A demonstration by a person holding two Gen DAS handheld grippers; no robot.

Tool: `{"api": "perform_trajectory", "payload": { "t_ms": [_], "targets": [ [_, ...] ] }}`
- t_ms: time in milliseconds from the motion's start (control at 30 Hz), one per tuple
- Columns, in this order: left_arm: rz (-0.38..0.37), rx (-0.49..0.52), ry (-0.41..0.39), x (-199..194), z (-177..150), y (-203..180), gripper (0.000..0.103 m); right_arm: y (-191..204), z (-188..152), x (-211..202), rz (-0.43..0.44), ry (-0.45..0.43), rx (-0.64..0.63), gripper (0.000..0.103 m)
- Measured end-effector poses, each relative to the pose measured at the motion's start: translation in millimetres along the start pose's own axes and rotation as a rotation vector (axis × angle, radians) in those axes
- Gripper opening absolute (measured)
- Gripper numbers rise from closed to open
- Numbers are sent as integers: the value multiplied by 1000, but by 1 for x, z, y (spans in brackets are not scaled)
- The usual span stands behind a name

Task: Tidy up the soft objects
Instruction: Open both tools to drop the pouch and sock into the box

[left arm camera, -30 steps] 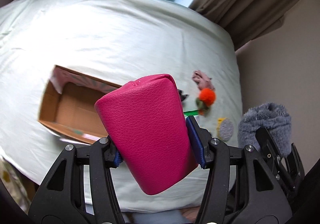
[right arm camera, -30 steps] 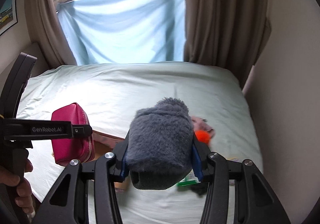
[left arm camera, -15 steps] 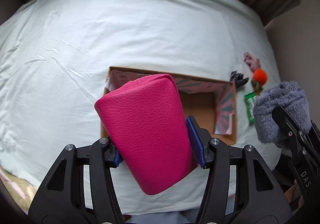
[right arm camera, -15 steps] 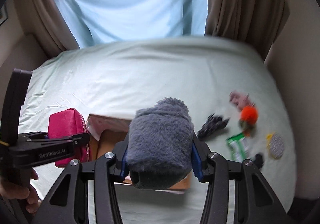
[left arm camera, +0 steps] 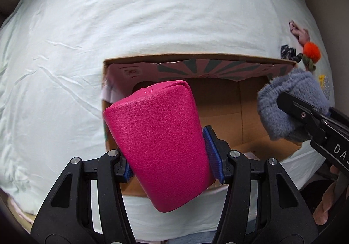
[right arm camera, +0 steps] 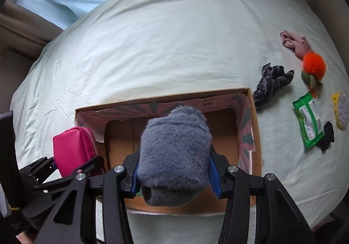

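Soft objects are in both hands here: a hot-pink grained faux-leather zip pouch (left arm camera: pixel 161 148) is pinched across its width by the left gripper (left arm camera: pixel 168 163), and a grey-blue fluffy plush slipper (right arm camera: pixel 174 152) is squeezed between the blue pads of the right gripper (right arm camera: pixel 173 175). Both hang above the open brown cardboard box (right arm camera: pixel 254 135) with a pink patterned lining, which sits on the pale green bed sheet (left arm camera: pixel 130 26).

The pouch looks light and padded, its skin smooth enough to slide, so a hold across the middle of its body seems right. The slipper is light and springy; its pile compresses under the jaws, and a grip across the thick upper should keep it from twisting.

To the right of the box, more things lie on the sheet: a dark patterned scrunchie (right arm camera: pixel 272 82), an orange pompom toy (right arm camera: pixel 314 66), a dusty-pink crumpled cloth (right arm camera: pixel 294 42), a green wipes packet (right arm camera: pixel 308 121), a small black fabric piece (right arm camera: pixel 327 135), and what may be a glittery round pad (right arm camera: pixel 342 111), half cut off at the edge.
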State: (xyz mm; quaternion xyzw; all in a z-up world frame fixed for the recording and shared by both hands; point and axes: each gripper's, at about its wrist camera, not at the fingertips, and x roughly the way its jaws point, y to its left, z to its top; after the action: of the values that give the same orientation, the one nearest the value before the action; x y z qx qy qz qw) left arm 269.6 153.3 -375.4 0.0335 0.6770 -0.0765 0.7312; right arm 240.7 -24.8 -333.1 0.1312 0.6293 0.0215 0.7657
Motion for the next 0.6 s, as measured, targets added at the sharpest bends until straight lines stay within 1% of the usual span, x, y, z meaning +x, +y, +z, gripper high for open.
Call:
{"api": "perform_trajectory", "payload": {
  "t_ms": [100,133,167,233,267,300,333,367,500,600],
  "targets": [
    [41,42,8,10,7,-9,51,-1,7,18,1,38,0,46],
    [45,53,9,12,8,-11,51,-2,10,25,9,58,8,46],
    [38,68,9,14,10,-14,55,-4,11,31,14,76,15,48],
    [27,95,-1,12,11,-18,74,-3,13,39,-7,94,14,56],
    [20,119,-8,11,10,-20,101,-3,14,42,-19,99,6,71],
    [16,134,-12,9,10,-22,103,-3,15,44,-20,105,-1,90],
    [6,158,-19,7,7,-22,103,-4,15,46,-16,106,-6,97],
    [2,173,-15,6,4,-23,103,-4,14,46,-19,105,-14,101],
    [14,188,-11,4,-5,-21,103,-5,11,45,-71,95,-81,101],
    [16,162,-22,-2,-9,-16,103,-9,9,37,-64,61,-75,101]
  ]
}}
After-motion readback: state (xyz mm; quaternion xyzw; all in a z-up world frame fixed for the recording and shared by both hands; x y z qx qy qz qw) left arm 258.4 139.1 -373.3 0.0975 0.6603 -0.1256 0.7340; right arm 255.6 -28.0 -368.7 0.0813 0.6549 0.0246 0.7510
